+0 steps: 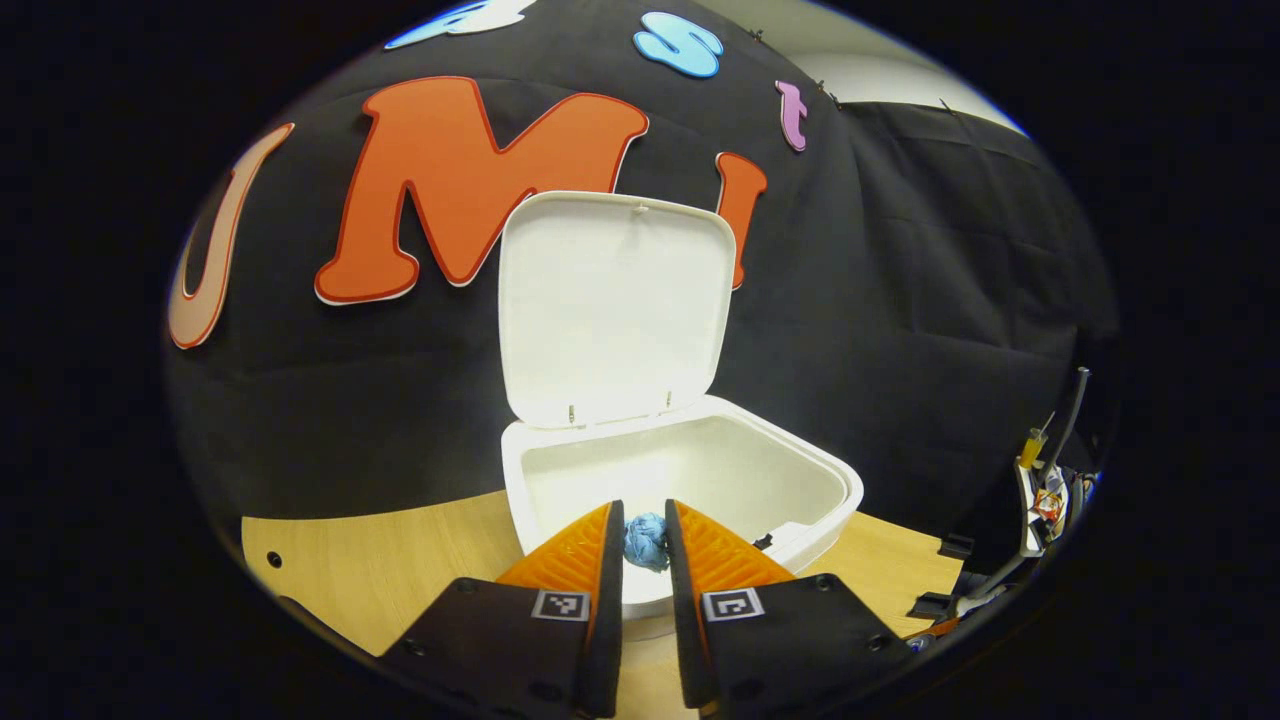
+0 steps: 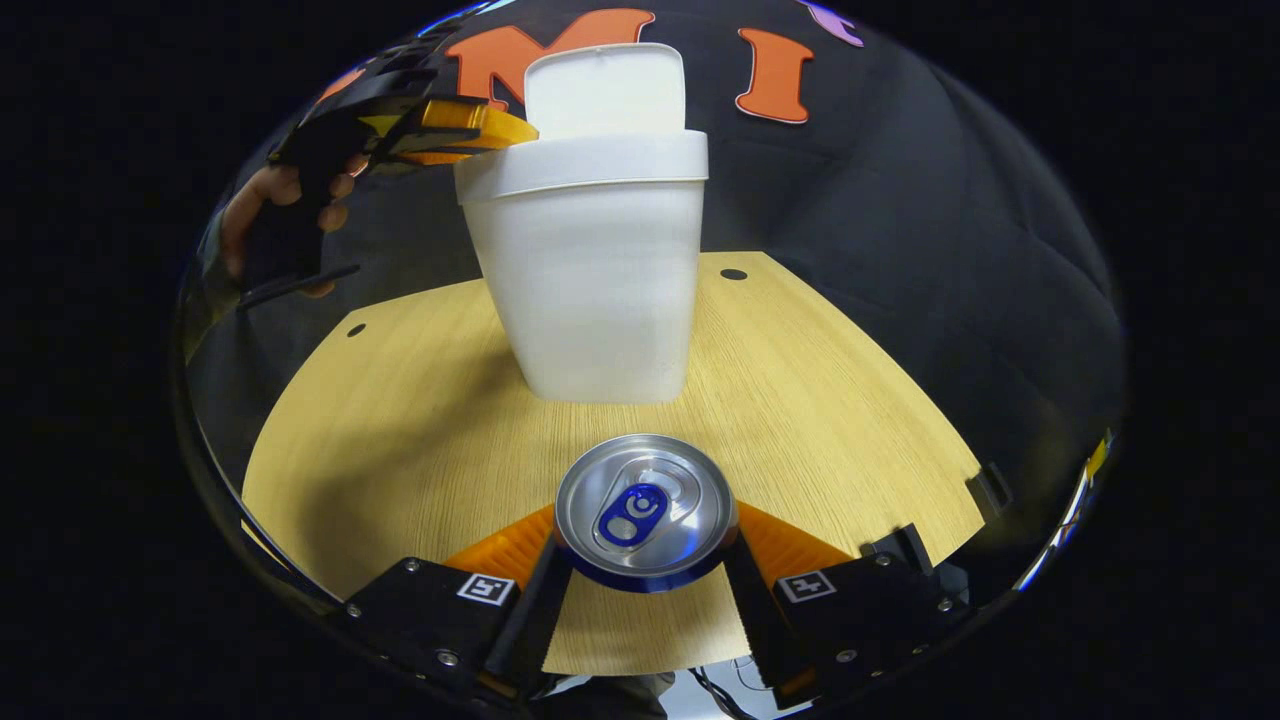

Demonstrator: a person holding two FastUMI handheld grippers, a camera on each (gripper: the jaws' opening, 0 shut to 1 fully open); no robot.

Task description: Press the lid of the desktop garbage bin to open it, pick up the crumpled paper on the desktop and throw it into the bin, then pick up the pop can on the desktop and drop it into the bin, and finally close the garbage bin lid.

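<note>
While the blue crumpled paper (image 1: 647,541) is sitting between the fingers of the left gripper (image 1: 645,545) just over the front rim of the white desktop garbage bin (image 1: 690,490), the lid (image 1: 615,310) is standing upright behind the opening, leaving the mouth free for a drop. The fingers are lying close on either side of the wad and appear to be clamping it, though the contact itself is hard to make out, so the paper could equally be slipping free. From the right gripper view the same gripper (image 2: 500,128) is reaching over the bin's rim (image 2: 585,165) from the side, carried by a hand (image 2: 275,225), which fits a release above the cavity rather than beside it.

Further out, the pop can (image 2: 645,512) is standing upright on the wooden desktop (image 2: 820,400) in front of the bin, its silver top facing the camera. The right gripper (image 2: 645,550) is straddling it, a finger against each side, seemingly grasping the can ready for its turn.
</note>
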